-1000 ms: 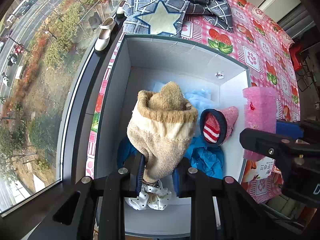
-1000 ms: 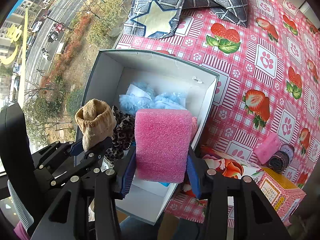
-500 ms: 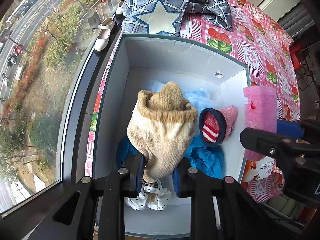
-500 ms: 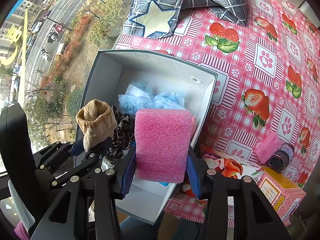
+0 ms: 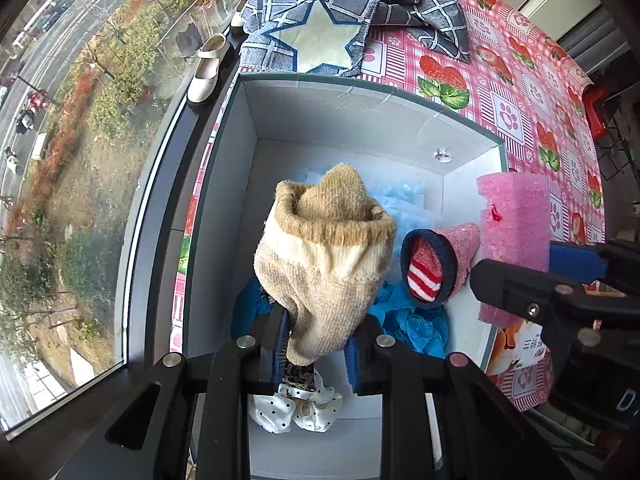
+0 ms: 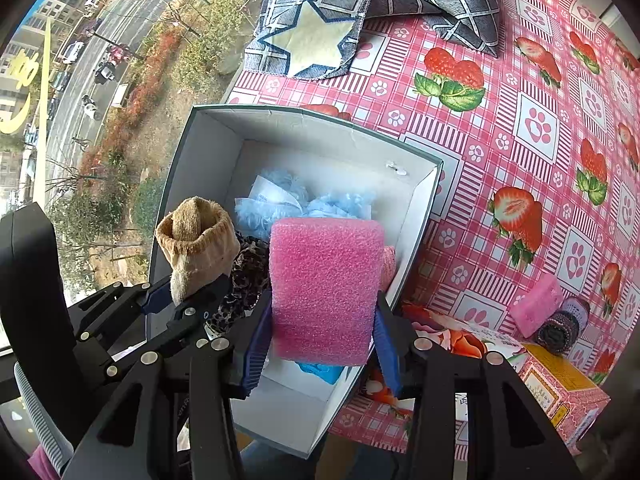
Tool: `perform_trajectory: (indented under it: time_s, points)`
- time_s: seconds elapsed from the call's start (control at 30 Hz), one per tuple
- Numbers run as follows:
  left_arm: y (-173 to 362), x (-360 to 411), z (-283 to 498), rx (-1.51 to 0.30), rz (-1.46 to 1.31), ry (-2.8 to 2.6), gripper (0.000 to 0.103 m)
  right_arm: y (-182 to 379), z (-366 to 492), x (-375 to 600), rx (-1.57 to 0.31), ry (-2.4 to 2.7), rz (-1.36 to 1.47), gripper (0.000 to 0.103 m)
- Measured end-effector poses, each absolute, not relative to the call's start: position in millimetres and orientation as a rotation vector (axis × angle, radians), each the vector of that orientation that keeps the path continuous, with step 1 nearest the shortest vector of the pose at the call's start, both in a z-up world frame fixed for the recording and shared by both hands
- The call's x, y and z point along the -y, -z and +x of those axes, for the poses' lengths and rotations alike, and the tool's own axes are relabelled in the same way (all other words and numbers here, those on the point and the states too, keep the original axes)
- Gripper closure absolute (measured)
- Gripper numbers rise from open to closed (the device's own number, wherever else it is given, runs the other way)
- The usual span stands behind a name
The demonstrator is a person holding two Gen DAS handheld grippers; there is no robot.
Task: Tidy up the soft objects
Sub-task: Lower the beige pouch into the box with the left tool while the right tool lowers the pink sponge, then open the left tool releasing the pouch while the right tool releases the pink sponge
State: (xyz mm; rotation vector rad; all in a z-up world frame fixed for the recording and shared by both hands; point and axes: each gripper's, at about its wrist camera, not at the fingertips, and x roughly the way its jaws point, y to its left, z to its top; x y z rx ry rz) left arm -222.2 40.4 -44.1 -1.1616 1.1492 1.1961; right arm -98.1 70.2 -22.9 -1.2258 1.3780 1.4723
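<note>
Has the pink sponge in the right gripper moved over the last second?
No. The pink sponge sits in the same spot against the white box's right wall, clamped in the right gripper.

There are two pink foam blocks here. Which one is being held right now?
The big pink foam block, pinched by the right gripper over the white box. The smaller pink block lies untouched on the tablecloth.

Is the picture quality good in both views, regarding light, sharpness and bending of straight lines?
Left wrist view: even daylight, sharp; the fisheye lens bows the box walls, corners go black, and the left claw holding the sock is dark. Right wrist view: equally bright and sharp, no glare on the sponge; the tablecloth grid curves toward the edges.
</note>
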Motion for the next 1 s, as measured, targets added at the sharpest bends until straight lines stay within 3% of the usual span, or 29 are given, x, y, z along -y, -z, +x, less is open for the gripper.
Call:
perform_trajectory:
  time_s: [0.57, 0.7, 0.83, 0.87, 0.93, 1.0]
  points:
    - [55, -51, -221, -1.173, -1.183, -1.199, 0.077, 33, -98, -82, -1.378, -1.457, -1.229, 0.055]
    - [53, -49, -221, -1.156, -1.181, -1.195, 0.066, 32, -98, -81, -1.371, -1.463, -1.228, 0.055]
    - [48, -48, -219, -1.137, -1.155, -1.206, 0.042, 30, -97, -80, -1.371, -1.47, -1.225, 0.053]
    - [46, -47, -219, -1.132, -1.143, -1.212, 0.039, 30, -97, -80, -1.371, -1.473, -1.227, 0.049]
    - [42, -44, -219, -1.119, -1.124, -1.222, 0.023, 27, -97, -80, -1.356, -1.478, -1.224, 0.015]
    - [41, -44, -218, -1.11, -1.125, -1.222, 0.022, 21, -97, -79, -1.315, -1.486, -1.213, 0.014]
